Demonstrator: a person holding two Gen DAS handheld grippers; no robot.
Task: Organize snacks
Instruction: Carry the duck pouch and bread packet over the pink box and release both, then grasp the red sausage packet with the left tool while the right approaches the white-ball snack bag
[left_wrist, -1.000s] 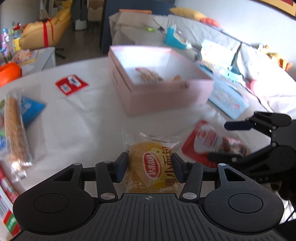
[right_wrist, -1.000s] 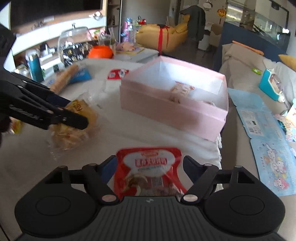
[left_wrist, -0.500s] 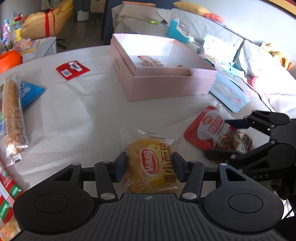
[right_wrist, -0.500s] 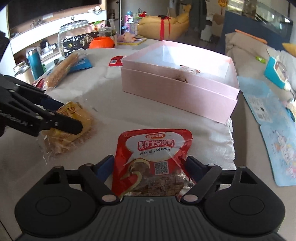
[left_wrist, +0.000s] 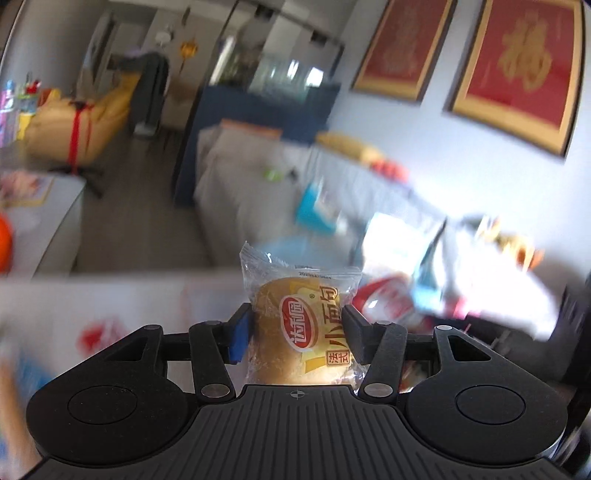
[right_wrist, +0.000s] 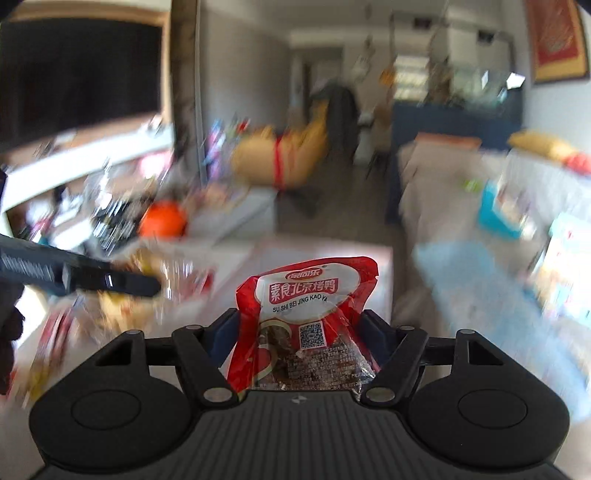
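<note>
1. Left wrist view
   - The left gripper (left_wrist: 295, 322) is partly closed, with both pads pressed on the sides of the bun (left_wrist: 291, 332). It holds the bun in the air in its clear wrapper.
   - Blur hides the box, so I cannot place the bun against it here.
   - Risk: the pads grip a soft bun through slick film. Squeeze harder and it crushes; squeeze less and the film may slide out.
   - Only this view shows how the pads sit on the bun. A red-and-white smear just right of the bun is probably the other snack.

2. Right wrist view
   - The right gripper (right_wrist: 299, 326) stands fairly wide, closed on the lower half of the red pouch (right_wrist: 306, 295). The pouch stands up crumpled between the fingers.
   - The pale pink box (right_wrist: 384, 273) lies behind the pouch and looks close.
   - One left-gripper finger and the blurred bun show to the left of the box.
   - Risk: the pouch's top half is free and floppy. It could catch on the box wall going in, or twist in the grip and land outside.
   - Risk: both grippers head for one box from nearby, so they could bump or block each other. Going in one after the other would avoid that.
   - Only this view shows the box and how the two grippers stand around it. Its inside is too blurred to judge the free room.
</note>
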